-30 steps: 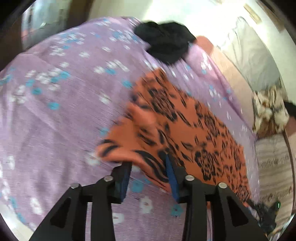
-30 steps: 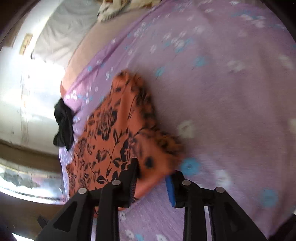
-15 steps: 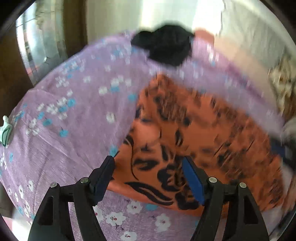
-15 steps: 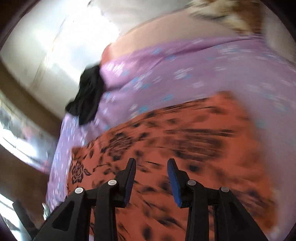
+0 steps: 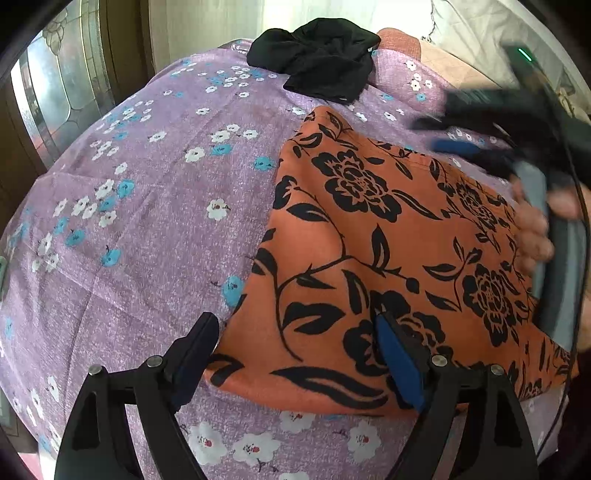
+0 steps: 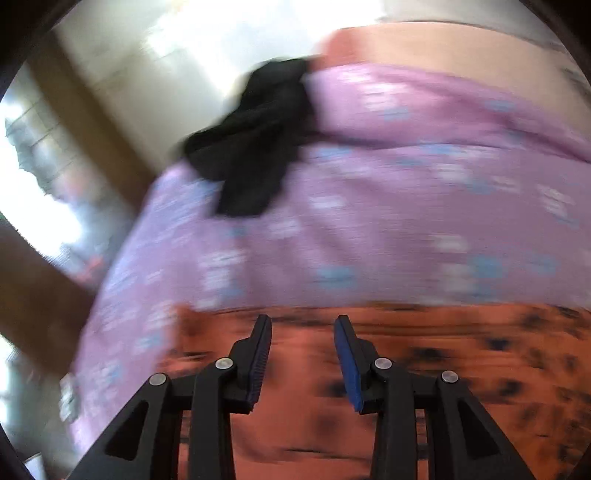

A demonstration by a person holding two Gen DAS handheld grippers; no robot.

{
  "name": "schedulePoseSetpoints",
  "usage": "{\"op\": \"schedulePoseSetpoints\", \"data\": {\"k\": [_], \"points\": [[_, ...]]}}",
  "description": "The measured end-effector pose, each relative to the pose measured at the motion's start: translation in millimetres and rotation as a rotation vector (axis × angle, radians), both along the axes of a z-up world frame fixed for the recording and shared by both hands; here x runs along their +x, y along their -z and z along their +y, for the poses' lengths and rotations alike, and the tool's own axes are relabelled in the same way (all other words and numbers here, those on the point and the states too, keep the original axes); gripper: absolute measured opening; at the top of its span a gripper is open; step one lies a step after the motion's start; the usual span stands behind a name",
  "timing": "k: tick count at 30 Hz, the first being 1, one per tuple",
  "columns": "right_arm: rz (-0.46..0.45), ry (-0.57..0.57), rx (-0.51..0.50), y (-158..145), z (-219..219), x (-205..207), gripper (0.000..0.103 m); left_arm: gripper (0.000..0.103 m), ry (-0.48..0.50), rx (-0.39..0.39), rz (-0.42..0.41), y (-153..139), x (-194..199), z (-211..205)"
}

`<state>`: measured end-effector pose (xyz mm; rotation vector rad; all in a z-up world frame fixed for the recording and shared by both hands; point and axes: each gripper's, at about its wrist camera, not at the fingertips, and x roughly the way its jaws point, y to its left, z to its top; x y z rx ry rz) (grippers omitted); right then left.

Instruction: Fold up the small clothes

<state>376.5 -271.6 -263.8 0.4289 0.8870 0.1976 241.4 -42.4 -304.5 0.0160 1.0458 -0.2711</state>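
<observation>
An orange cloth with black flowers (image 5: 388,251) lies folded flat on the purple flowered bedsheet (image 5: 147,206). My left gripper (image 5: 299,354) is open wide and empty over the cloth's near left corner. My right gripper (image 6: 303,350) is open and empty above the cloth (image 6: 406,369); that view is blurred by motion. The right gripper (image 5: 476,136) also shows in the left wrist view, held in a hand over the cloth's far right edge.
A crumpled black garment (image 5: 321,62) lies at the far edge of the bed, also in the right wrist view (image 6: 255,147). A wooden frame with glass (image 5: 55,92) stands on the left. A pale wall and beige bedding (image 5: 461,22) lie beyond.
Both grippers let go of the orange cloth and opened. The cloth now lies folded flat. The right gripper has swung up toward the far side.
</observation>
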Motion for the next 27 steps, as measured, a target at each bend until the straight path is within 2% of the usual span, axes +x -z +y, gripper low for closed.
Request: {"op": "schedulePoseSetpoints", "data": {"k": [2,4,5,7,8,9,11,13,18,19,20,22,27], "points": [[0.007,-0.078,0.026,7.8,26.7,17.3,0.039,0.087,0.001,-0.01,0.007,0.6,-0.7,1.3],[0.083,-0.134,0.076,29.5,49.4,41.1,0.039,0.087,0.001,-0.014,0.005,0.4,-2.0,1.5],[0.124,-0.135,0.066,39.6,56.2,52.2,0.038,0.087,0.003,-0.01,0.002,0.3,-2.1,0.6],[0.078,-0.102,0.039,40.8,60.0,57.8,0.037,0.087,0.002,-0.004,0.004,-0.3,-0.4,-2.0],[0.088,-0.077,0.043,39.2,57.3,60.4,0.037,0.087,-0.001,-0.004,0.005,-1.4,-0.1,-2.1],[0.117,-0.051,0.076,37.8,51.7,60.7,0.037,0.087,-0.005,-0.005,0.009,-2.3,-0.1,-2.4],[0.103,-0.026,0.111,26.0,40.1,49.4,0.037,0.087,-0.011,-0.001,0.001,-5.7,-0.6,-3.8],[0.061,-0.013,0.09,9.5,21.7,25.3,0.037,0.087,-0.019,0.003,-0.035,-12.8,-1.7,-6.3],[0.063,0.097,0.121,-13.4,-63.8,-65.4,0.038,0.087,0.018,-0.026,-0.186,-43.0,-20.1,-23.9],[0.071,0.136,0.118,-16.0,-88.3,-95.1,0.04,0.087,0.035,-0.025,-0.199,-45.0,-24.0,-30.7],[0.075,0.169,0.115,-17.9,-102.0,-111.1,0.048,0.087,0.052,-0.025,-0.205,-46.4,-28.1,-38.2],[0.079,0.269,0.109,-22.3,-143.5,-161.1,0.058,0.087,0.089,-0.026,-0.205,-46.6,-33.3,-54.0],[0.068,0.509,0.186,-15.0,-235.4,-260.1,0.061,0.087,0.195,0.016,-0.217,-40.7,-57.1,-97.4]]}}
